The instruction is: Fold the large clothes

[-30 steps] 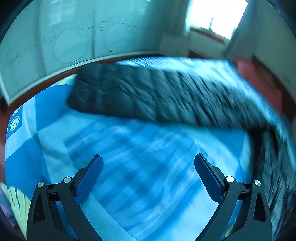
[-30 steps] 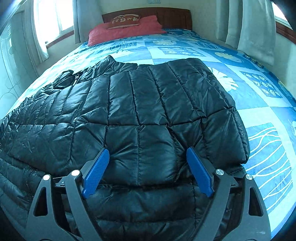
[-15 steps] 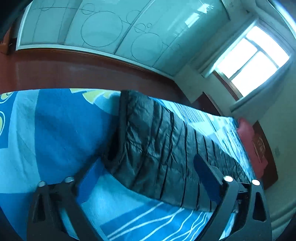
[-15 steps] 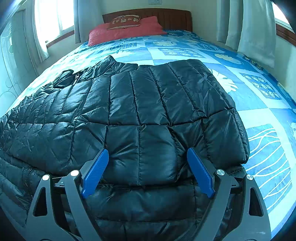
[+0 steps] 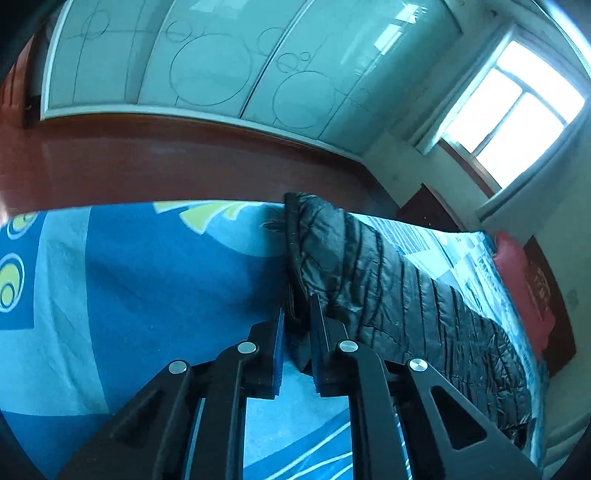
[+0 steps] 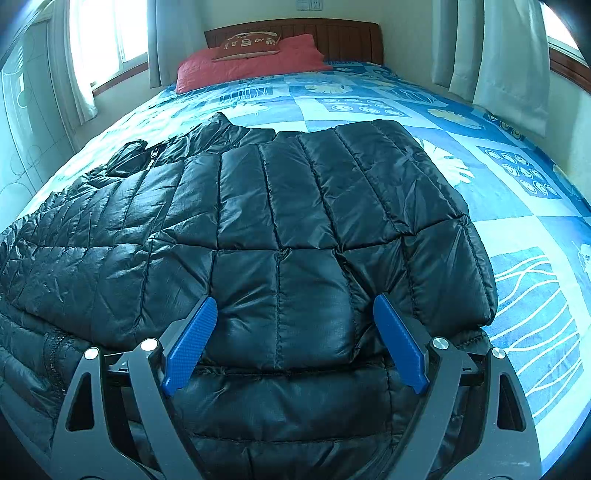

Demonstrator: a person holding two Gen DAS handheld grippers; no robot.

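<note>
A black quilted puffer jacket (image 6: 280, 221) lies spread on the bed, partly folded, with its collar toward the pillows. In the left wrist view the jacket (image 5: 388, 291) runs away to the right. My left gripper (image 5: 297, 314) is shut on the jacket's near corner edge at the bed's side. My right gripper (image 6: 295, 314) is open, its blue fingers (image 6: 190, 343) straddling the jacket's near folded panel, low over the fabric, holding nothing.
The bed has a blue patterned cover (image 6: 517, 206). A red pillow (image 6: 251, 62) and wooden headboard (image 6: 332, 35) are at the far end. Curtains (image 6: 509, 55) hang at the right. A white wardrobe (image 5: 207, 62) and red-brown floor (image 5: 147, 162) lie beyond the bed's left side.
My left gripper swung to the jacket's corner and closed on its edge; it was open before. My right gripper stayed open and nearly still over the jacket.
</note>
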